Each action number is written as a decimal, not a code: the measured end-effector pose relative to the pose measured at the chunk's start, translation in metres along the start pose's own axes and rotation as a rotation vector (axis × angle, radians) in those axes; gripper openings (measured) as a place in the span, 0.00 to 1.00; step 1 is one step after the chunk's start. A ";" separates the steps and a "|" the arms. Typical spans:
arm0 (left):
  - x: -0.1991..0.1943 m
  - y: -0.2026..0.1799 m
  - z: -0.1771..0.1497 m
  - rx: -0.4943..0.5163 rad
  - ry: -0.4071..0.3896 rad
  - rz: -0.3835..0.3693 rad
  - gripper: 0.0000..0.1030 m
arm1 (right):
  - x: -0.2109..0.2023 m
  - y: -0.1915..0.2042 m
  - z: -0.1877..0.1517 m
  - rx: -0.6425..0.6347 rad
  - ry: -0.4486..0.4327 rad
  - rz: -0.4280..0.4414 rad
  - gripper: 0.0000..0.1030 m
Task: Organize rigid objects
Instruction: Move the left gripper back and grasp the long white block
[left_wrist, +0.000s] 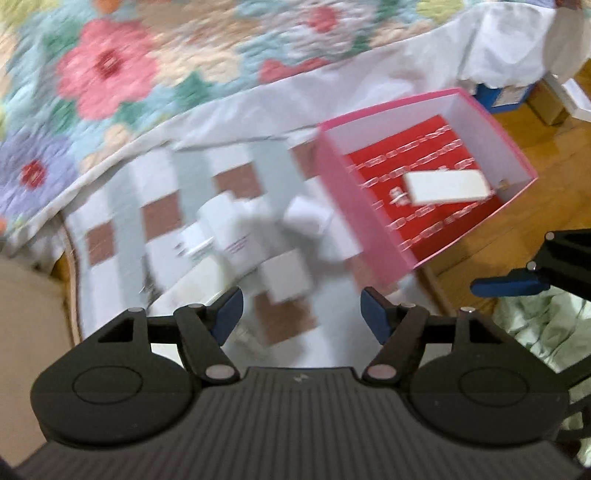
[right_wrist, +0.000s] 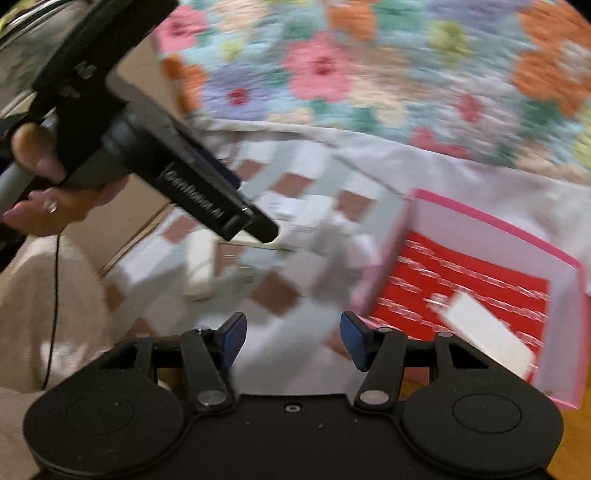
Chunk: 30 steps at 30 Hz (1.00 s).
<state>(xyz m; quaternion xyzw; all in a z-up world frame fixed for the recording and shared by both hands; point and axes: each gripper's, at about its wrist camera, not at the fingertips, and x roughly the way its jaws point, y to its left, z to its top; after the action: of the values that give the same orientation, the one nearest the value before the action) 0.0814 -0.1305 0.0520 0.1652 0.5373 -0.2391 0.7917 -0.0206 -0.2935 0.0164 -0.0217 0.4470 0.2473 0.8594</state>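
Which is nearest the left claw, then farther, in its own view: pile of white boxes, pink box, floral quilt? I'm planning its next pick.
1. Pile of white boxes, just ahead of the left claw.
2. Pink box, ahead-right.
3. Floral quilt, beyond.

- A checked cloth (left_wrist: 162, 214) of white, grey and brown squares is spread out flat, beside a bed covered by a flowered quilt (left_wrist: 110, 74) with a white sheet (left_wrist: 280, 96) hanging below it.
- On the cloth lies a loose heap of small white boxes (left_wrist: 236, 236); motion blur hides their number and their print.
- A pink box (left_wrist: 365, 218), open on top, sits at the cloth's edge, partly on the wooden floor (left_wrist: 517, 258). It touches or nearly touches the heap.
- Inside the box, a flat white box (left_wrist: 447, 186) lies on a red lining with a chain pattern.
- A blue box (left_wrist: 506, 96) stands on the floor by the sheet.
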 end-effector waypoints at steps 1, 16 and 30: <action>-0.001 0.010 -0.006 -0.021 0.006 0.002 0.69 | 0.006 0.009 0.004 -0.023 -0.004 0.018 0.60; 0.065 0.141 -0.079 -0.402 0.047 0.040 0.84 | 0.134 0.079 0.033 -0.119 0.109 0.209 0.65; 0.125 0.168 -0.114 -0.639 0.091 -0.015 0.82 | 0.229 0.117 0.019 -0.305 0.117 0.089 0.65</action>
<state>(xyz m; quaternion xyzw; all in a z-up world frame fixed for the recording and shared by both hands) 0.1256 0.0426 -0.1055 -0.0852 0.6213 -0.0566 0.7769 0.0516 -0.0928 -0.1288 -0.1463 0.4539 0.3485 0.8069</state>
